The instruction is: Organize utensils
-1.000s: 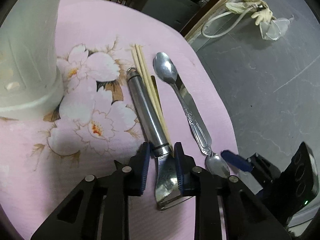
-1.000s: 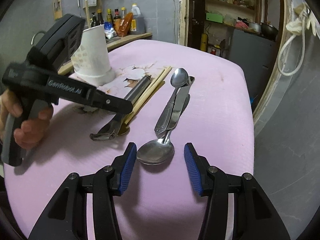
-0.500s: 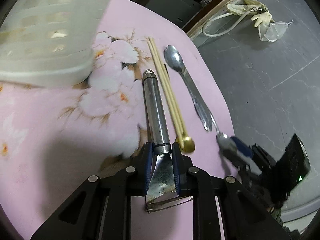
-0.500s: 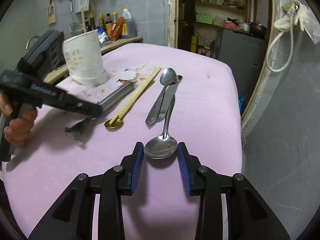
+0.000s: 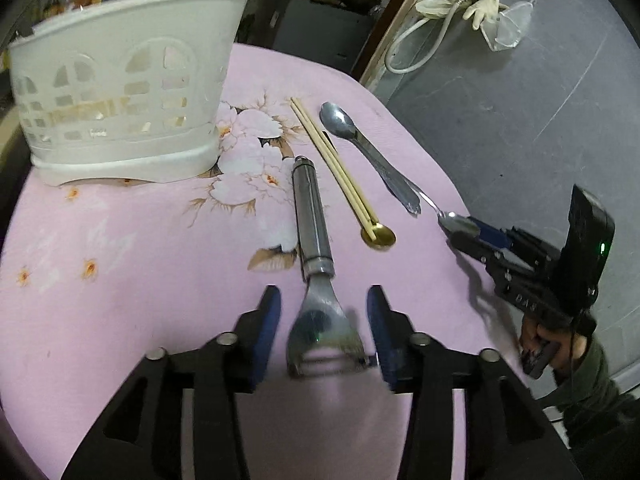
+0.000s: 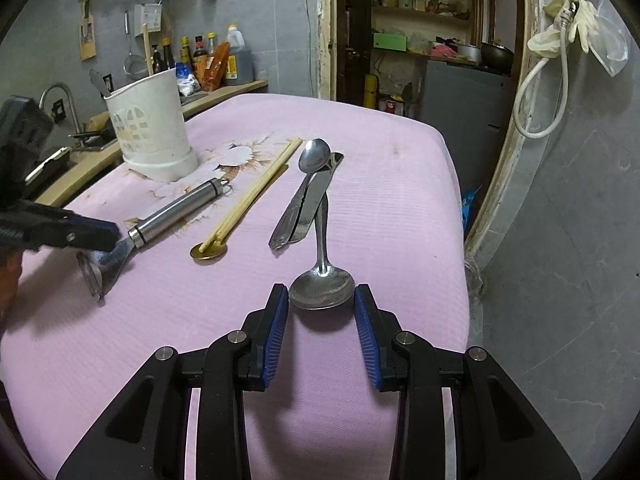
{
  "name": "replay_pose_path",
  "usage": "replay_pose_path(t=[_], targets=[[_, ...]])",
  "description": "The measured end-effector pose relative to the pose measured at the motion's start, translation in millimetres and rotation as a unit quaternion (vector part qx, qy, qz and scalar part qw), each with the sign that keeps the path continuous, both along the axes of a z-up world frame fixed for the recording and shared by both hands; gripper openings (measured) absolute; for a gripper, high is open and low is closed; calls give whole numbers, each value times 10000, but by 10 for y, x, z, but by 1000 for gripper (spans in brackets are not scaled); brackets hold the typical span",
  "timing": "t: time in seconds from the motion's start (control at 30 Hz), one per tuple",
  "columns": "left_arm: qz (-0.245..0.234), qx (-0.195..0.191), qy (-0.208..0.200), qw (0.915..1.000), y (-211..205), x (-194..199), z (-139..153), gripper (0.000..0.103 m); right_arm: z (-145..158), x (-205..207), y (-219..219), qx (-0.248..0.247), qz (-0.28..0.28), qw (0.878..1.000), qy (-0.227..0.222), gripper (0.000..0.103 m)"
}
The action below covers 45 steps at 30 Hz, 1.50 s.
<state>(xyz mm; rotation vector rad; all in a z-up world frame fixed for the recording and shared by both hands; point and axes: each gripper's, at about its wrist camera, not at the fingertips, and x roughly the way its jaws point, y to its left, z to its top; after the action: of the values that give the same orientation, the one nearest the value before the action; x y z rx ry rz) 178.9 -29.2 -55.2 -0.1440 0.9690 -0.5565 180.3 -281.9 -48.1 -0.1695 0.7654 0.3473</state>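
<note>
A steel peeler (image 5: 316,256) lies on the pink cloth, its head between the fingers of my open left gripper (image 5: 322,332); neither pad touches it. It also shows in the right wrist view (image 6: 168,212). My right gripper (image 6: 321,320) is shut on the bowl of a large steel spoon (image 6: 322,286), lifted with its handle pointing away. A white utensil basket (image 5: 120,96) stands at the back left. Wooden chopsticks (image 5: 332,168) lie across a gold spoon (image 5: 378,236). A small spoon and a knife (image 6: 312,196) lie together beyond the held spoon.
The pink flowered cloth (image 5: 140,264) covers the table, whose right edge drops to a grey floor (image 5: 500,120). A hose and gloves (image 6: 560,40) hang on the door frame at the right. A kitchen counter with bottles (image 6: 208,64) lies behind the basket.
My left gripper has opened and let go of the peeler, which lies on the cloth. My right gripper has closed on the large spoon's bowl and raised it.
</note>
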Motion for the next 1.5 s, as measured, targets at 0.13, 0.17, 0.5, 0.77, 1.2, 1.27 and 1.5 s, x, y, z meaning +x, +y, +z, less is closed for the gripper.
replay_pose_path(t=[0.13, 0.17, 0.5, 0.77, 1.2, 1.27, 1.5], targets=[[105, 232, -189, 9995, -27, -237, -13, 44, -3, -13, -2, 18, -2, 10000, 4, 34], [120, 294, -227, 9992, -48, -281, -15, 44, -3, -19, -4, 28, 1, 10000, 4, 34], [39, 1859, -897, 9785, -530, -503, -163, 59, 0, -46, -26, 87, -7, 10000, -8, 37], [190, 1919, -823, 9778, -554, -452, -221, 54, -26, -81, -34, 78, 6, 10000, -16, 37], [756, 819, -1498, 9824, -206, -597, 241, 54, -27, -117, 4, -102, 115, 9997, -199, 31], [825, 733, -1630, 9804, -203, -563, 324, 54, -6, -112, 6, -61, 125, 9997, -219, 31], [1141, 291, -2073, 9712, -134, -375, 598, 54, 61, -85, -13, 67, 71, 9993, -351, 31]])
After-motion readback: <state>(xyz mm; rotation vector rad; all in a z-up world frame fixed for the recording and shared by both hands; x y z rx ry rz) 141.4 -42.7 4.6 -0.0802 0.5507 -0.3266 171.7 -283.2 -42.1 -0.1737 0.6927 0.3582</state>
